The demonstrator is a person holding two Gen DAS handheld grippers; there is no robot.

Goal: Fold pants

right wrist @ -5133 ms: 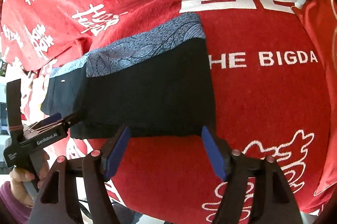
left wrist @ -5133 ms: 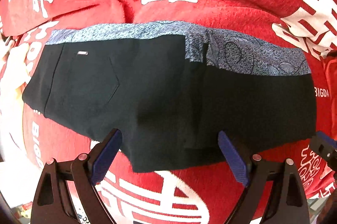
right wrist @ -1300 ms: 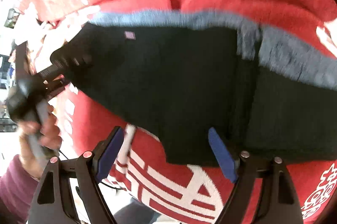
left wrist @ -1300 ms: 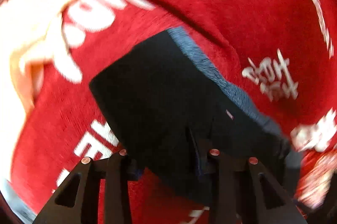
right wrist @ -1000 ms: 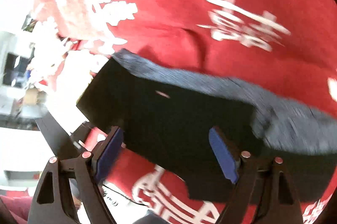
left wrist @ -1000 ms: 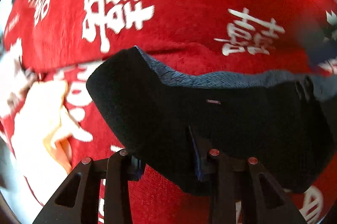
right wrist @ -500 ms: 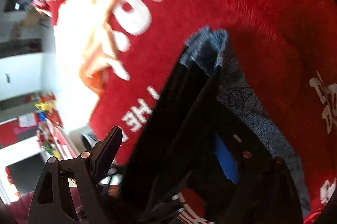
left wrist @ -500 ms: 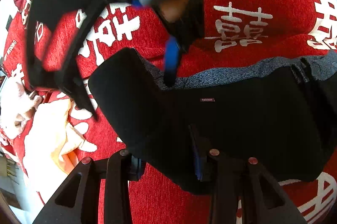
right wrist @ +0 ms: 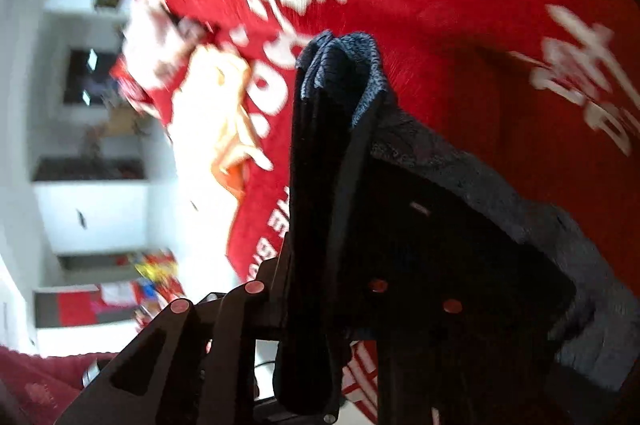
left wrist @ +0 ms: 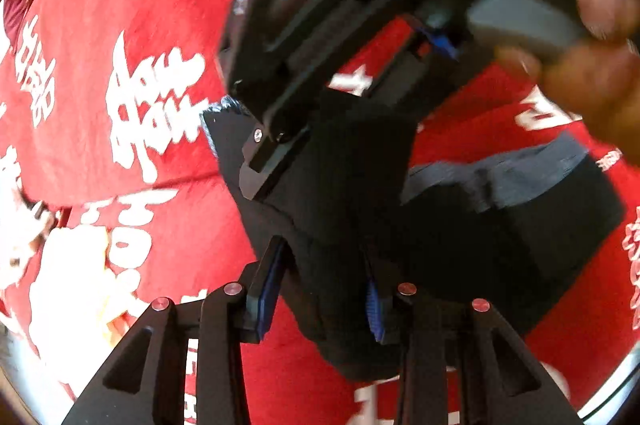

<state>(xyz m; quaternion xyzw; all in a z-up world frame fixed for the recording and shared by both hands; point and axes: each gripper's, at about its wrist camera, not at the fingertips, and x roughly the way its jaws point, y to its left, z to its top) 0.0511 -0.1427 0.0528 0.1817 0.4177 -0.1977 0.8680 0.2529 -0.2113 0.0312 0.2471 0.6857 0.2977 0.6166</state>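
Cloth fills both views: black shorts with a grey patterned waistband (left wrist: pixel 472 225) lie partly bunched on a red plush blanket printed with white characters and letters (left wrist: pixel 132 37). We hold the left gripper (left wrist: pixel 320 285) low in its own view, blue-padded fingers (left wrist: pixel 266 289) drawn in close and clenched on a thick fold of the black fabric, which bulges out between and below them. Above it, in the same view, we see the right gripper (left wrist: pixel 434 43) reaching in from the top, its dark frame lying over the upper edge of the shorts, with a hand (left wrist: pixel 600 25) wrapped around its grey handle at the upper right; a small patch of blue pad shows near its tip.

In the right wrist view the right gripper (right wrist: pixel 320 305) has its jaws closing, and a tall ridge of the shorts (right wrist: pixel 320 185) stands between them, the grey waistband peaking at the top of the ridge. The fabric covers the pads, so we cannot see them directly, yet the cloth looks squeezed narrow where the fingers meet it. To the left of the blanket a pale yellow-white cloth (right wrist: pixel 216 113) lies blurred, with a white room beyond it
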